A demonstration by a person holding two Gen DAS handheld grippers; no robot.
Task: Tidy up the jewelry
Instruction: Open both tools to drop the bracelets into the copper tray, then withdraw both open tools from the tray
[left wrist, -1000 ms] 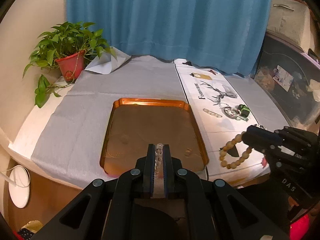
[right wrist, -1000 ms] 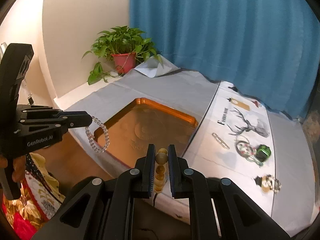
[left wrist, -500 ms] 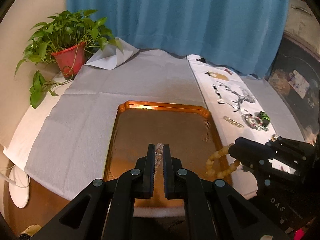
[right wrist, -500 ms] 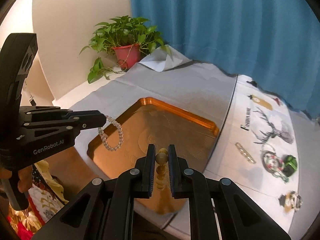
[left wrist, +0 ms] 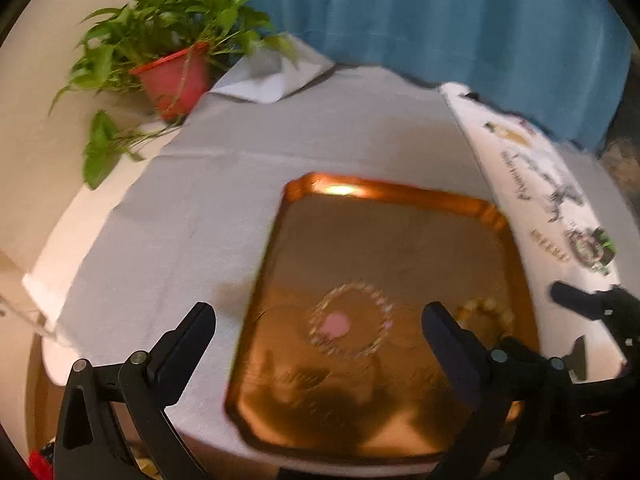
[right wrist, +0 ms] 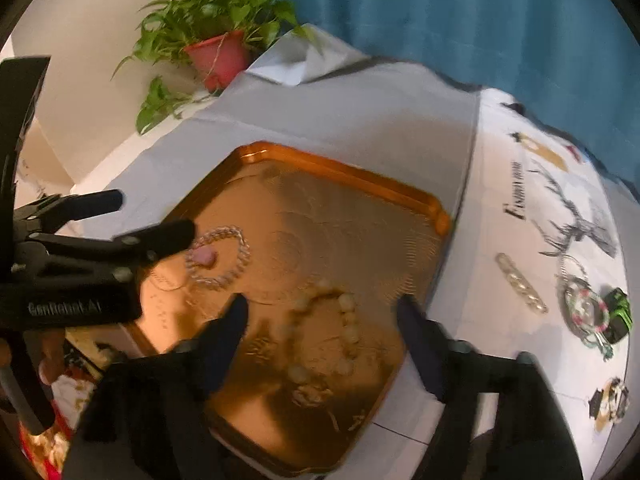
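Dim warm light, motion blur, fisheye warp; glare on tray [left wrist: 340,189] rim.

Home room: green leafy plant in red pot [left wrist: 172,76] and blue fabric curtain [left wrist: 440,16] beyond fingers, grey-clothed counter [left wrist: 328,132] ahead.

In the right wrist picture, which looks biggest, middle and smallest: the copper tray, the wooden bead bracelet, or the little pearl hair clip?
As they look in the right wrist view:
1. Copper-coloured metal tray, by far the largest.
2. Tan wooden bead bracelet lying in the tray.
3. Pale pearl hair clip on the white printed cloth, the smallest, though it lies farther from the camera.
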